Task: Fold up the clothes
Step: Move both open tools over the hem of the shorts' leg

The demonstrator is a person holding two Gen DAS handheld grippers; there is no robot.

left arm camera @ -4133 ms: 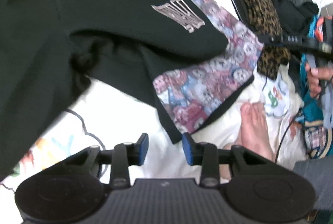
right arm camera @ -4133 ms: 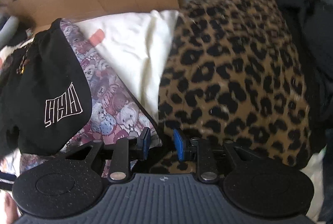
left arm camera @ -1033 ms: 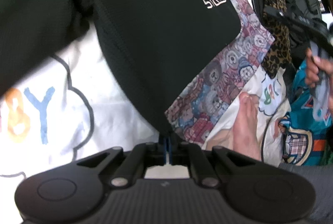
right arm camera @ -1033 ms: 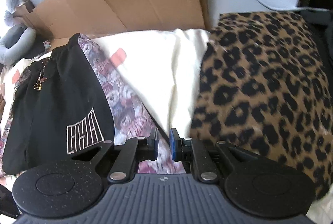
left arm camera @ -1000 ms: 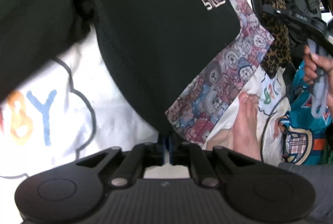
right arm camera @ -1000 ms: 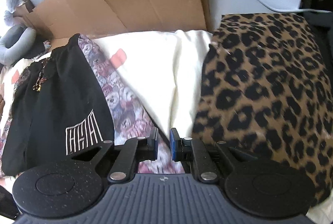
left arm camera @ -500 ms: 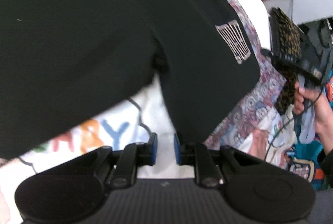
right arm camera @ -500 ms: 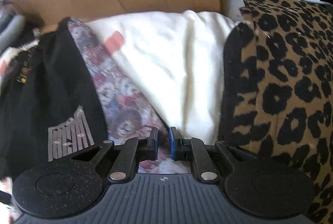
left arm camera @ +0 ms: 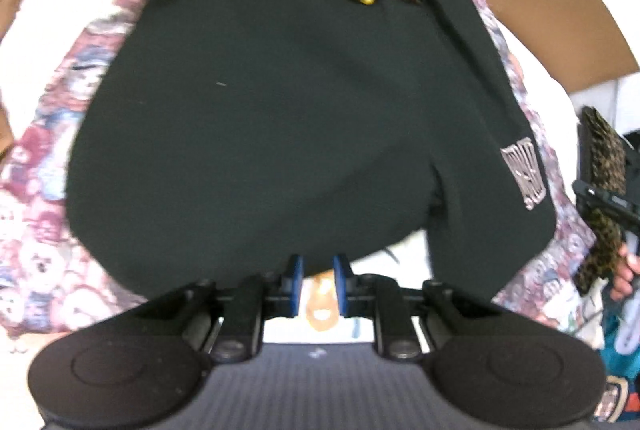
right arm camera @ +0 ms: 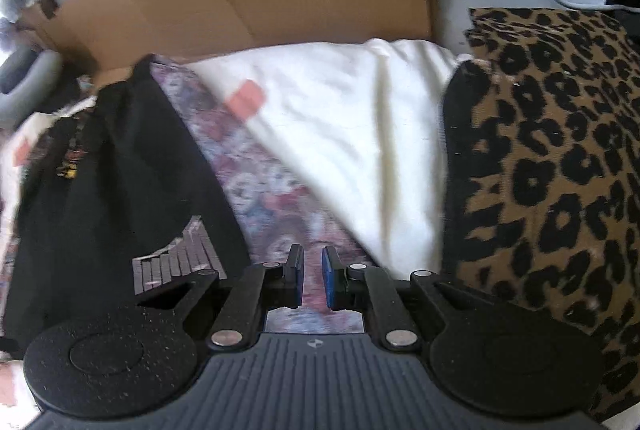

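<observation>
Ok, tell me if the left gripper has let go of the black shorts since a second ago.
Yes. The left gripper now stands open at the black shorts' hem, pinching nothing.

The left gripper [left arm camera: 317, 284] pointed steeply down, its jaws a narrow gap apart with nothing pinched between the blue pads. The right gripper [right arm camera: 312, 280] also tilted downward, its jaws parted by a similar narrow gap and gripping nothing. In the left wrist view, at about 3 o'clock, the person's hand [left arm camera: 626, 270] wrapped its fingers around the right gripper's handle.
</observation>
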